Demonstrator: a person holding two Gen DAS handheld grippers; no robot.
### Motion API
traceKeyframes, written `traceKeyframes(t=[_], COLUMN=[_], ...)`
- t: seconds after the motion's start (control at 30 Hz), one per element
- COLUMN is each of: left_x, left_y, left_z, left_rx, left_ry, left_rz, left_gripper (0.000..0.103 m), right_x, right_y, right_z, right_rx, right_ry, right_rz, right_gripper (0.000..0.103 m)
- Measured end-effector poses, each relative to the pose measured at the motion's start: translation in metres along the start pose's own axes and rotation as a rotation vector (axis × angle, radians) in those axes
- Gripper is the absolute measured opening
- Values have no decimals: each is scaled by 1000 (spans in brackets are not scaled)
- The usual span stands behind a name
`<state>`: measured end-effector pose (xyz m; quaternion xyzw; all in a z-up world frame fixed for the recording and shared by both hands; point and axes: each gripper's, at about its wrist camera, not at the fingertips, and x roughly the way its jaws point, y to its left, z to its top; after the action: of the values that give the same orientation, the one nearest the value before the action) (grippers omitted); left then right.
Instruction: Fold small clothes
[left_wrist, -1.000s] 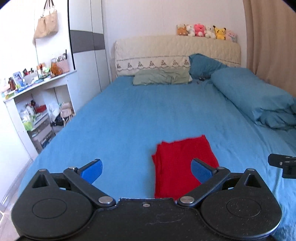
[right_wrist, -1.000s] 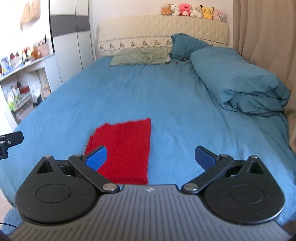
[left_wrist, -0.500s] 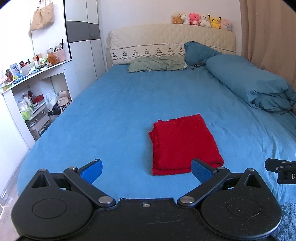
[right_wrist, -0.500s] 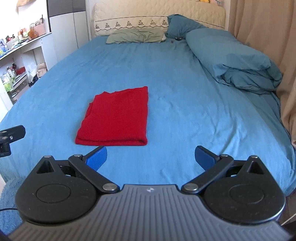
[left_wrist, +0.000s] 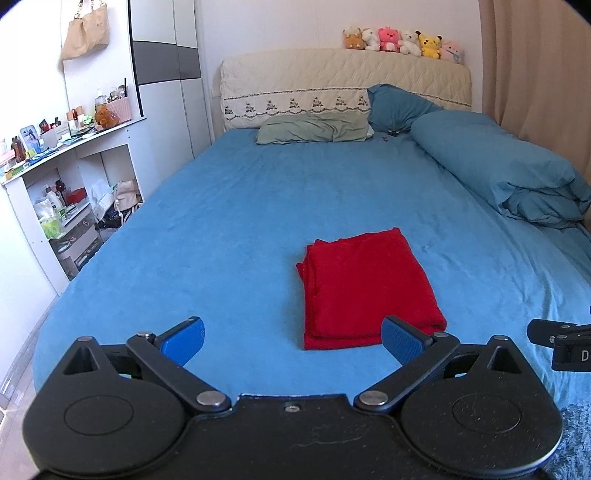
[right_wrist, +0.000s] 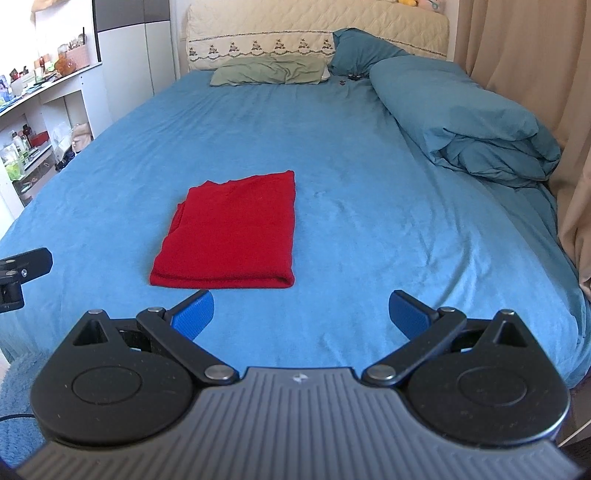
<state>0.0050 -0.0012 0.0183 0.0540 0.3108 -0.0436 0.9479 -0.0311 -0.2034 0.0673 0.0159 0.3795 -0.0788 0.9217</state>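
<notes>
A red garment lies folded into a neat rectangle on the blue bed sheet, near the foot of the bed. My left gripper is open and empty, held back from the garment's near edge. My right gripper is open too, nothing between its blue pads, just short of the garment's near right corner. Each view catches the other gripper's black tip at its edge.
A rolled blue duvet lies along the right side. Pillows and a cream headboard with plush toys stand at the far end. White shelves with clutter are to the left, beige curtains to the right.
Both grippers have pulled back from the folded garment toward the foot of the bed; it now lies whole in front of them. Both stayed open.
</notes>
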Motion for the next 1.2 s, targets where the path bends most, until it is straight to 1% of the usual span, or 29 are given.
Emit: traceKeyframes(t=[1.2], left_x=[-3], left_y=[2], left_z=[2], left_rx=[29], left_ry=[-7], left_rz=[-12], left_gripper=[103], right_x=[8], right_y=[-5], right_z=[-4], right_rx=[10], right_ry=[15], right_rz=[12], right_gripper=[103])
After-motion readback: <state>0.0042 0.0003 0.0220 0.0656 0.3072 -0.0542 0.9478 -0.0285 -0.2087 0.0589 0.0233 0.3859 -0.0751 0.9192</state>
